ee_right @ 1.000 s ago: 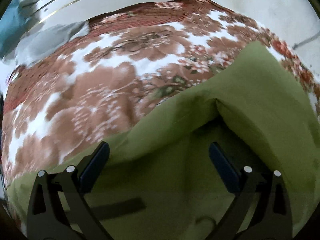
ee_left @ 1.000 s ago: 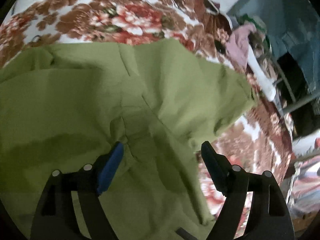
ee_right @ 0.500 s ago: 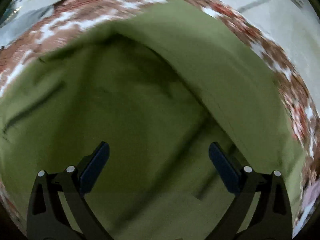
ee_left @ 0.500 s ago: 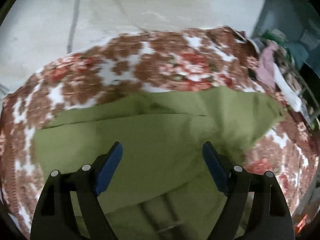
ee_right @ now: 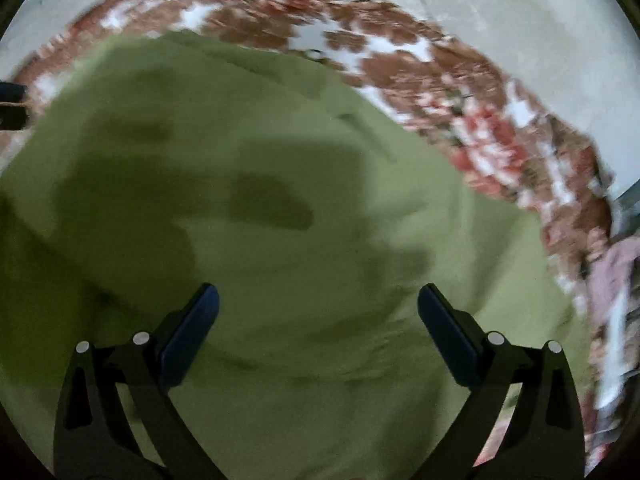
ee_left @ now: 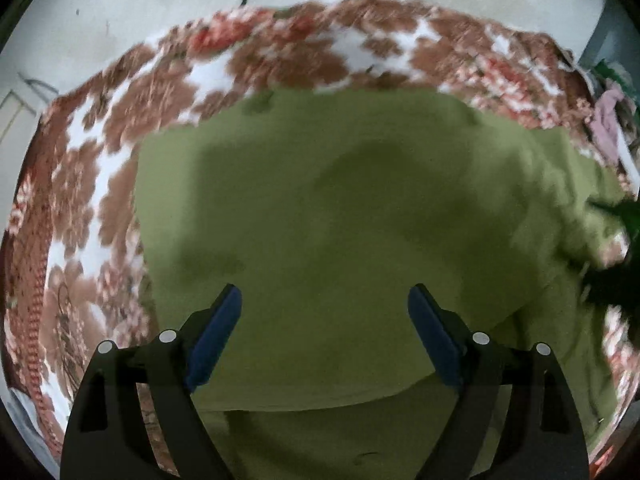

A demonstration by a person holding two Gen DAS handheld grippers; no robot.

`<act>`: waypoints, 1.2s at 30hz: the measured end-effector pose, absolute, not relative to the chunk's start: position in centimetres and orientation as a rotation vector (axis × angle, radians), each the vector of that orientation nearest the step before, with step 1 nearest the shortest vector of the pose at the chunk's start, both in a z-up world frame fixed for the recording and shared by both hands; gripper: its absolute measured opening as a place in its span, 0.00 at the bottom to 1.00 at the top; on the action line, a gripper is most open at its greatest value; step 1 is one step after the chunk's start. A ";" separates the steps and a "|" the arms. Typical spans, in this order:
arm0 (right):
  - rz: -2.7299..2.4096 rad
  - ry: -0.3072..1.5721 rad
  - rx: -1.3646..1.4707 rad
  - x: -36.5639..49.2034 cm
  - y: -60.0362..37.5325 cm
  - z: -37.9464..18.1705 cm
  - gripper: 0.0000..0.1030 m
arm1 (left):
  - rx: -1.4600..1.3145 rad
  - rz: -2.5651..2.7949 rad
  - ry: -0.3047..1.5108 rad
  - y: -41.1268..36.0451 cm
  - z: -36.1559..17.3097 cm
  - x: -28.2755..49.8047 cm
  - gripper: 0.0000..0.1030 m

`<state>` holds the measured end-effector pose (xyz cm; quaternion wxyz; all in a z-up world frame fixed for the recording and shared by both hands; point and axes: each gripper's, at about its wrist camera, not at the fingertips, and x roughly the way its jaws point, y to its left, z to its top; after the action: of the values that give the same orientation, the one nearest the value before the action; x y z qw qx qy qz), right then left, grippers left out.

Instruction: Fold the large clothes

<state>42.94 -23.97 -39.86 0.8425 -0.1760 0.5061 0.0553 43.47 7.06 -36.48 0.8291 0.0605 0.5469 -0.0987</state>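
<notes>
A large olive-green garment (ee_left: 340, 208) lies spread on a bed with a brown, red and white floral cover (ee_left: 120, 112). A folded edge runs across it near the bottom of the left wrist view. My left gripper (ee_left: 324, 304) is open and empty above the garment. The garment also fills the right wrist view (ee_right: 248, 208), blurred by motion. My right gripper (ee_right: 318, 302) is open and empty above it.
A pale wall (ee_left: 160, 0) stands behind the bed. A pink cloth (ee_left: 608, 120) and other clutter lie past the bed's right end. The same pink cloth (ee_right: 612, 272) shows at the right in the right wrist view. A dark object (ee_right: 12, 104) shows at that view's left edge.
Both grippers have lifted and swung over the garment. The garment now lies flatter, as a squarer folded shape. Both grippers stayed open.
</notes>
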 end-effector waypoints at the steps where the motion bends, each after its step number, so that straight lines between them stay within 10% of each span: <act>1: 0.095 1.082 -0.402 43.6 -24.7 -40.6 0.95 | 0.123 -0.206 1.174 7.8 -37.4 43.4 0.82; 10: -0.014 1.263 -0.228 44.5 -31.0 -45.8 0.95 | 0.191 -0.156 1.289 12.1 -44.9 43.1 0.82; 17: -0.010 1.223 -0.029 42.7 -35.4 -41.3 0.95 | 0.059 -0.170 1.236 10.9 -40.5 41.2 0.82; 36: -0.199 1.298 0.188 34.3 -68.3 -40.6 0.95 | 0.110 -0.398 1.141 -27.0 -38.8 37.6 0.83</act>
<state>34.31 -68.34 -40.63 0.7881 0.0873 0.6023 -0.0925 37.63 -27.02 -38.84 0.8215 0.0519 0.5361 -0.1870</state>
